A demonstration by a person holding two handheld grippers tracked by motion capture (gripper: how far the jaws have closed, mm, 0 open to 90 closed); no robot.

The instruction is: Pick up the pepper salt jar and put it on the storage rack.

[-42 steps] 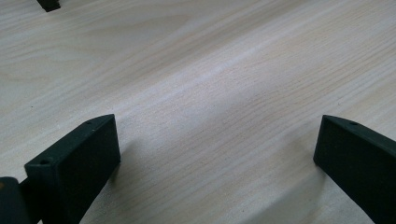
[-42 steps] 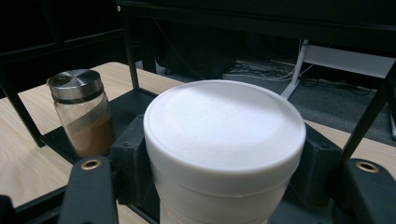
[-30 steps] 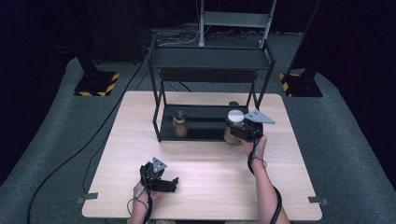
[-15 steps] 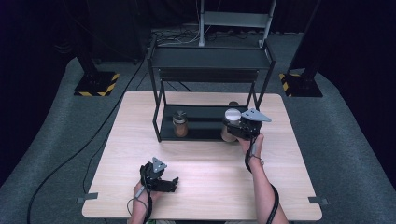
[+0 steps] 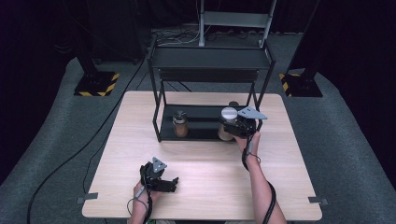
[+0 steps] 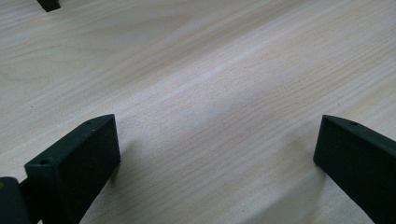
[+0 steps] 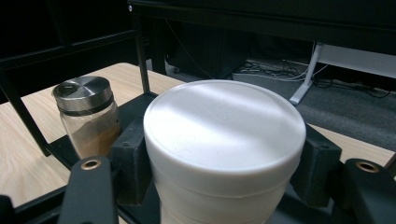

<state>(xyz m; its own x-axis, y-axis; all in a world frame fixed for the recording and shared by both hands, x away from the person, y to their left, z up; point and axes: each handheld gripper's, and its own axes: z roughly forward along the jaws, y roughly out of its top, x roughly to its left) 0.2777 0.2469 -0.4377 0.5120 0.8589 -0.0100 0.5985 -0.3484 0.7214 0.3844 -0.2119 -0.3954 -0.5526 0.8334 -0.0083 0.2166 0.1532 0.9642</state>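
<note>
My right gripper [image 5: 232,126] sits right of centre in the high view, at the lower shelf of the black rack [image 5: 210,58]. Its jaws pinch a white lidded jar [image 7: 224,144], one on each side of the jar, which stands centre frame in the right gripper view. A glass jar with a metal lid [image 7: 86,114], holding brown powder, stands on the same shelf at mid-left. My left gripper [image 5: 169,184] rests at the lower left of the wooden table [image 5: 289,186], jaws spread wide over bare wood.

On the rack's [image 5: 159,123] bottom shelf, spice jar [image 5: 180,124] stands left of cup [image 5: 227,122].
</note>
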